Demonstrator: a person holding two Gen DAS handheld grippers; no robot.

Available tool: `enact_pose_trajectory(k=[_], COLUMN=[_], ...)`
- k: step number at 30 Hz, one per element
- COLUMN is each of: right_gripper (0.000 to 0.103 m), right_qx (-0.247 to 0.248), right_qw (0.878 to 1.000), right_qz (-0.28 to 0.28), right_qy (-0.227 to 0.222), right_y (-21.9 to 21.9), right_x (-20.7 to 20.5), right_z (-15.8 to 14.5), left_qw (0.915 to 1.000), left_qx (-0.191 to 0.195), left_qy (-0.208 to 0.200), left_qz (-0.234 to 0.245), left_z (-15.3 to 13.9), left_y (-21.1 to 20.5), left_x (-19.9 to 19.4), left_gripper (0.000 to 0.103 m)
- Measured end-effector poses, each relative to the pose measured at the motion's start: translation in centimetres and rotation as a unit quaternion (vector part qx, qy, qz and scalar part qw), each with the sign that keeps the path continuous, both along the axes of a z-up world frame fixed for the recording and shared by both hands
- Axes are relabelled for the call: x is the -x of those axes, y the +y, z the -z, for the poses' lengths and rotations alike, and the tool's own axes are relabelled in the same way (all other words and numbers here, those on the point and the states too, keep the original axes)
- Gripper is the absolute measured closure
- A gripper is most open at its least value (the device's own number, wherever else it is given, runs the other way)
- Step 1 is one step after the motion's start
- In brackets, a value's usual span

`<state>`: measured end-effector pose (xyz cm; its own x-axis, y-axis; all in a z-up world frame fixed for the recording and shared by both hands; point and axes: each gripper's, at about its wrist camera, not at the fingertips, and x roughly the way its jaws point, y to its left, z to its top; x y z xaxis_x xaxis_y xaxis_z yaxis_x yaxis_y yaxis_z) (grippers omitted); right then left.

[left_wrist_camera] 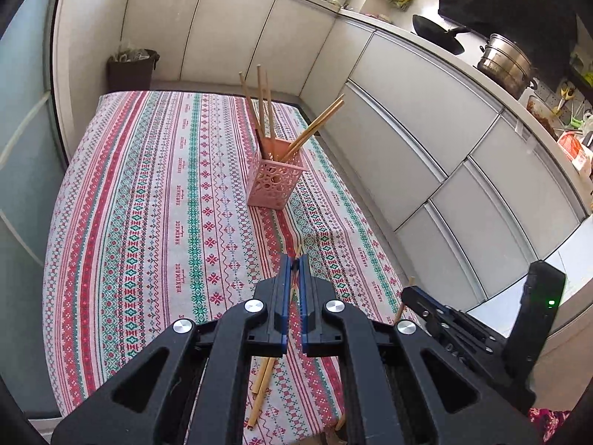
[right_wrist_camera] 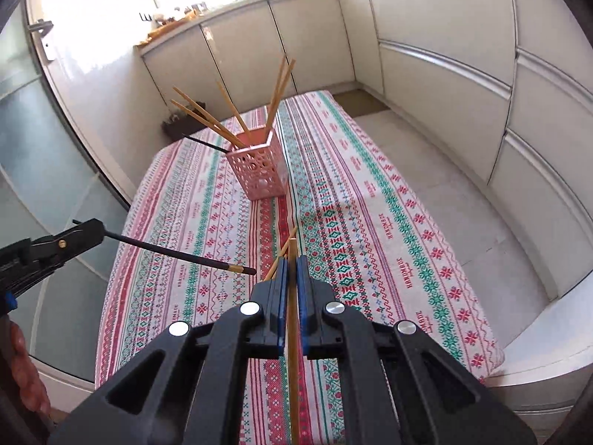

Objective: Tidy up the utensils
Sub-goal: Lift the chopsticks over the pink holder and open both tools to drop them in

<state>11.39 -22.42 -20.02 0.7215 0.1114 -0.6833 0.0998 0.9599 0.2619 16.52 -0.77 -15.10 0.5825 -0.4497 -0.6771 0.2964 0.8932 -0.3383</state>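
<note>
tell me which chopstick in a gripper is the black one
The black chopstick in the left gripper, gold band near its tip; the right gripper holds a plain bamboo chopstick.

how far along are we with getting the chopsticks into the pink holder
Partway. Several wooden chopsticks already stand in the pink holder. In hand: the left gripper clamps a black chopstick, the right gripper a wooden one. Left: at least two more chopsticks lie on the tablecloth.

Wrist views angled down; shared pink basket (left_wrist_camera: 275,176) ahead

Perforated plastic basket (left_wrist_camera: 275,181), seemingly wooden chopsticks (left_wrist_camera: 265,105)
</note>
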Motion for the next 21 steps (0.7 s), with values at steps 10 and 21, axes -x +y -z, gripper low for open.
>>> enact_pose_trajectory(k=[10, 21], right_gripper=[0.098, 0.098], right_qx=[-0.039, -0.056], right_qw=[0.994, 0.981], right_qz=[0.008, 0.02], right_qy=[-0.102, -0.185], right_y=[-3.9, -7.9], right_x=[4.0, -0.5], right_z=[-7.9, -15.3], left_qw=[0.9971, 0.9853], left_qx=[-0.034, -0.042], left_qy=[-0.067, -0.162], left_qz=[-0.007, -0.033], left_z=[-6.0, -13.6], left_y=[-1.8, -5.5], left_x=[1.2, -6.9], left_gripper=[0.1, 0.1])
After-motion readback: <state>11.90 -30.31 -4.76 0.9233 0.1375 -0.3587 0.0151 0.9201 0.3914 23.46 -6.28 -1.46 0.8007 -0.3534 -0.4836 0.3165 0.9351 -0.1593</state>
